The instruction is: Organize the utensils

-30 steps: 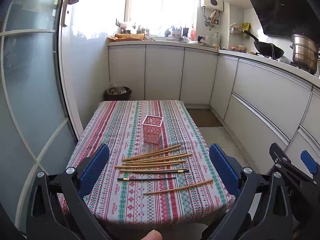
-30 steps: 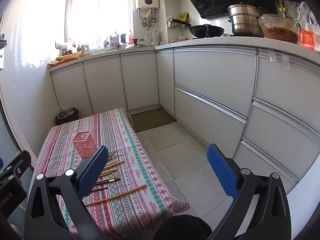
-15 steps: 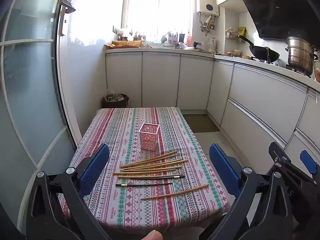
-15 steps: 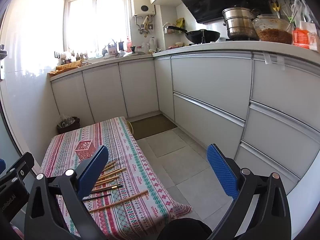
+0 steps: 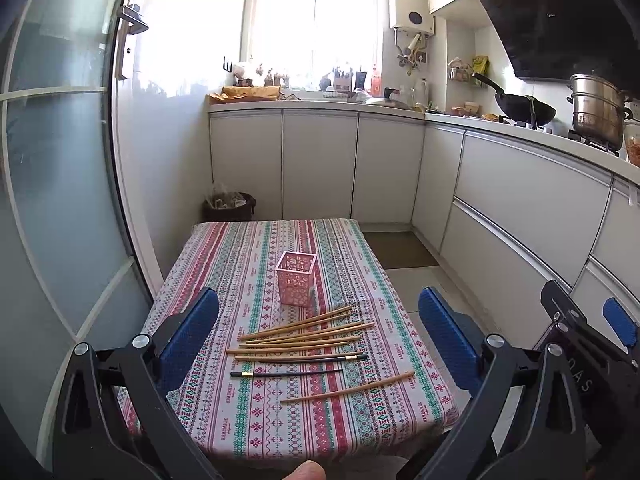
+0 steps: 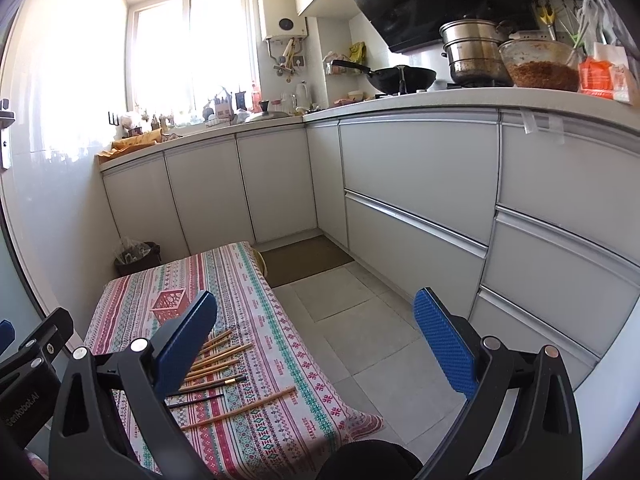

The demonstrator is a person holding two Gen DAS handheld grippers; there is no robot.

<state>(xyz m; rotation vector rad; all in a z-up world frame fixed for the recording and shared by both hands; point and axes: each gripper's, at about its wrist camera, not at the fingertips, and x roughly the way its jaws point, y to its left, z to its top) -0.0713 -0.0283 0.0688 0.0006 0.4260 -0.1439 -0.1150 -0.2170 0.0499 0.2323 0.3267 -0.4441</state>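
Several wooden chopsticks [image 5: 304, 334] and two black ones [image 5: 286, 374] lie loose across the near half of a low table with a striped cloth [image 5: 248, 264]. One wooden chopstick [image 5: 347, 387] lies apart, nearest the front edge. A pink perforated holder [image 5: 296, 283] stands upright behind them, with nothing showing above its rim. My left gripper [image 5: 318, 340] hovers open above the table's near end, holding nothing. My right gripper [image 6: 316, 342] is open and empty too, held right of the table over the floor; the chopsticks [image 6: 218, 354] and holder [image 6: 170, 305] appear at its lower left.
White kitchen cabinets [image 5: 520, 208] run along the back and right, with a wok [image 5: 524, 106] and steel pot [image 5: 596, 110] on the counter. A dark bin [image 5: 229, 206] stands beyond the table. A glass door [image 5: 60, 200] is on the left. Tiled floor [image 6: 360, 320] lies right of the table.
Both grippers have drawn back and risen, so the table, chopsticks and holder look smaller and lower in both views. Nothing on the table has moved.
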